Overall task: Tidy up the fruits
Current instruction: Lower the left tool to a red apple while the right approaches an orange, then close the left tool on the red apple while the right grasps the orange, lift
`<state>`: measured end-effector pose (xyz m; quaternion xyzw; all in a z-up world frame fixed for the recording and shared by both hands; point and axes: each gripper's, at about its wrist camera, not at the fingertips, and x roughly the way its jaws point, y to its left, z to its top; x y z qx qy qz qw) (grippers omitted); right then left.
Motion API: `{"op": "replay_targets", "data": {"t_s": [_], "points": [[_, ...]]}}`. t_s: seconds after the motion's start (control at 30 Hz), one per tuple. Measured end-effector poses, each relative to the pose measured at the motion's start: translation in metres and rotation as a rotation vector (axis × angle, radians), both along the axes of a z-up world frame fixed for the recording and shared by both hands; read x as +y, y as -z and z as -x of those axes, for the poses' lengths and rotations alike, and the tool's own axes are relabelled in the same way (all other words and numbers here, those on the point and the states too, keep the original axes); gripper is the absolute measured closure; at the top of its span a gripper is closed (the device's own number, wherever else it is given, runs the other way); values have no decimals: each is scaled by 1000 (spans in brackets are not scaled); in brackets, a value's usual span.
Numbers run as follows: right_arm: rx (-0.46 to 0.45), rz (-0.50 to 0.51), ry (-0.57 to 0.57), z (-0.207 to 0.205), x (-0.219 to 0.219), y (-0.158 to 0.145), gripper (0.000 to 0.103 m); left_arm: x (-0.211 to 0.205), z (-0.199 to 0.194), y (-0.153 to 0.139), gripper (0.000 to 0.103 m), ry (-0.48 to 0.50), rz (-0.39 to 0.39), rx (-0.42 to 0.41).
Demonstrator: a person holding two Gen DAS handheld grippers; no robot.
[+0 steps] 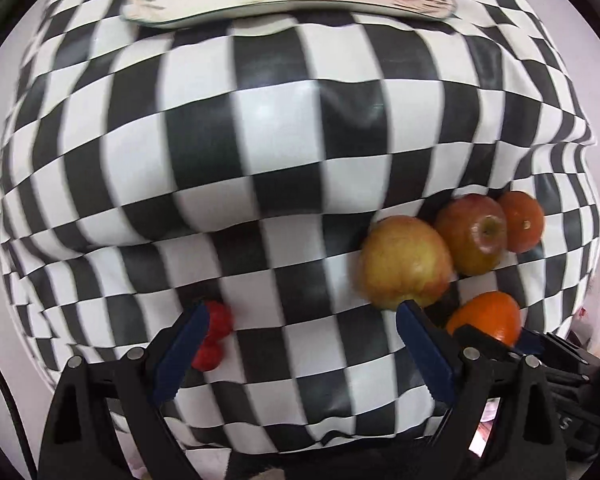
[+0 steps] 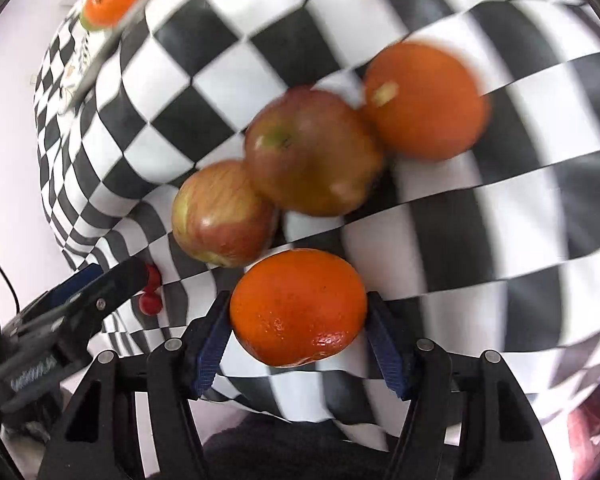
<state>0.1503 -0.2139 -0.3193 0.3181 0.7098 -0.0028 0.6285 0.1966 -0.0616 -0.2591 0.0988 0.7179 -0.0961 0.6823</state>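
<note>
Looking along the left gripper: jaws spread wide and empty above the black-and-white checked cloth; small red berries beside its left finger. Floral oval plate holds oranges and a green fruit.

Right wrist view: right gripper blue pads clamp a glossy round orange; two red-yellow apples and another orange lie touching just beyond.

Right claw gripping orange, two apples behind
</note>
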Motion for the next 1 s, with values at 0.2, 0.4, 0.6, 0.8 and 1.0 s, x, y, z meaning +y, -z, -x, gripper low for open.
{"op": "replay_targets", "data": {"t_s": [0.2,0.4,0.6,0.8,1.0], "points": [[-6,80,22,5,-29,-14,36,-43,-1,33,8,62,64,92],[3,77,42,4,-42,-10,36,-72,4,55,18,106,117,90],[6,94,21,1,-36,-6,35,-71,18,54,39,109,127,44],[4,78,-4,-4,-31,-8,35,-51,36,31,39,122,82,10],[9,106,-89,-13,-13,2,35,-46,51,51,38,105,51,29]]}}
